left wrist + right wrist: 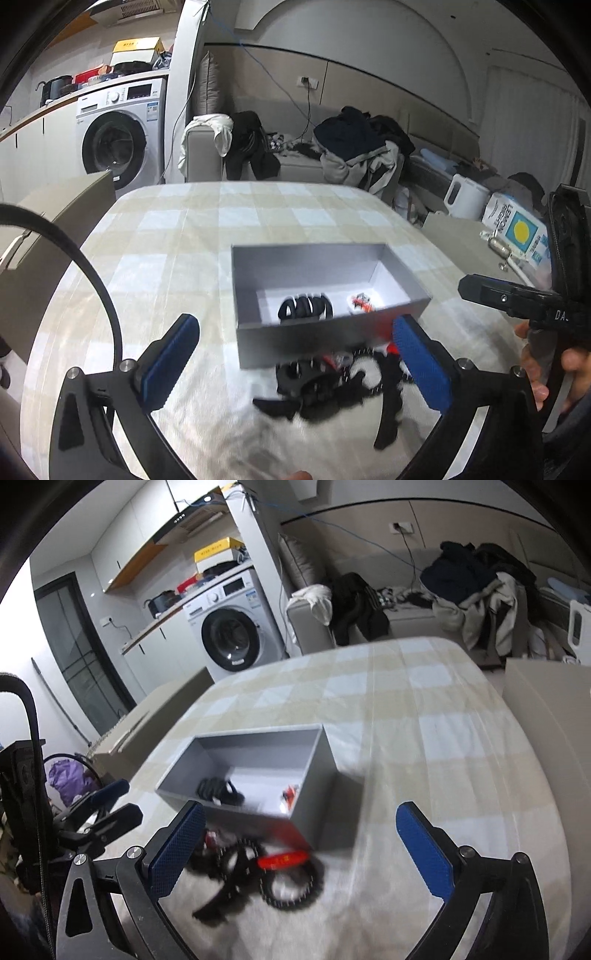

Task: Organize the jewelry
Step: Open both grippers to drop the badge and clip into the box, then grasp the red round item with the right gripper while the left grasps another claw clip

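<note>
Left gripper (295,365) and right gripper (301,853), jaws spread and empty, above hair accessories (258,871) beside grey box (295,343)

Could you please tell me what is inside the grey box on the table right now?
Inside the grey box lie a black hair claw and a small red-and-white piece. The near wall hides the floor closest to the cameras.

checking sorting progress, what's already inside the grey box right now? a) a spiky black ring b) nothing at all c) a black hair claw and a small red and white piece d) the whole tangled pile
c: the grey box holds a black hair claw and a small red and white piece, while the tangled pile lies on the cloth in front of it.
</note>
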`<state>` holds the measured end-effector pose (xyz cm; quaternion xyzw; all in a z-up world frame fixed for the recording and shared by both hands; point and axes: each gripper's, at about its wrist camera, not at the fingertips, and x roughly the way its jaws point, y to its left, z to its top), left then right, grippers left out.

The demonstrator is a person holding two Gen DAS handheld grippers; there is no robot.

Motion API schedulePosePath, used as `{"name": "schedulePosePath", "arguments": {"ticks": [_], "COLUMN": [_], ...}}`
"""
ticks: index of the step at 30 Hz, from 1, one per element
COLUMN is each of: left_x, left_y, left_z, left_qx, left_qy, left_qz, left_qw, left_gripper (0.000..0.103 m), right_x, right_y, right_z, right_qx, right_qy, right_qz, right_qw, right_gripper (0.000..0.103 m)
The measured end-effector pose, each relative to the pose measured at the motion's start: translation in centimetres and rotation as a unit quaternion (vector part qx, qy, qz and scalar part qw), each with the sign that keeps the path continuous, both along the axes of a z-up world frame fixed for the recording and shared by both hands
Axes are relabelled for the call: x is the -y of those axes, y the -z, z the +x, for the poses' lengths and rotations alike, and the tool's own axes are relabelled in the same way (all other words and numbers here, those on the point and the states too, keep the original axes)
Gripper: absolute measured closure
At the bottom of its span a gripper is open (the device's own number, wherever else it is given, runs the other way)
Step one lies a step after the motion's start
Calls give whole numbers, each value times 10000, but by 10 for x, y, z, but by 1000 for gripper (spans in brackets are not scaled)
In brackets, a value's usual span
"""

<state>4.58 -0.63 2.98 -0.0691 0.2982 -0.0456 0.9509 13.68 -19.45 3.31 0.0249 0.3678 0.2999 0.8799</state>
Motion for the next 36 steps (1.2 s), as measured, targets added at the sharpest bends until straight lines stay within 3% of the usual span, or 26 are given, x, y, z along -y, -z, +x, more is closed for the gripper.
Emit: {"name": "schedulePosePath", "arguments": {"ticks": [10, 20, 26, 36], "left_x": [2, 2, 0, -2], "left_y": [22, 33, 31, 29], "left_z": [-8, 1, 1, 2], "left_qx": [-406, -717, -679, -616], "left_qy": [-13, 0, 75, 32], "left_qz": [121, 50, -51, -110], "left_qw": [9991, 9974, 9976, 9980], "left_gripper": [1, 1, 2, 2], "right_x": [-6, -22, -32, -38], "right_y": [26, 48, 55, 59], "right_z": [-17, -9, -5, 2], "right_qx": [-330, -628, -652, -659], "right_qy": [-319, -605, -748, -781], "right_qz": [-367, -523, -619, -690], "right_qw": [9983, 9948, 9931, 9924], "right_gripper": [0, 28, 40, 49]}}
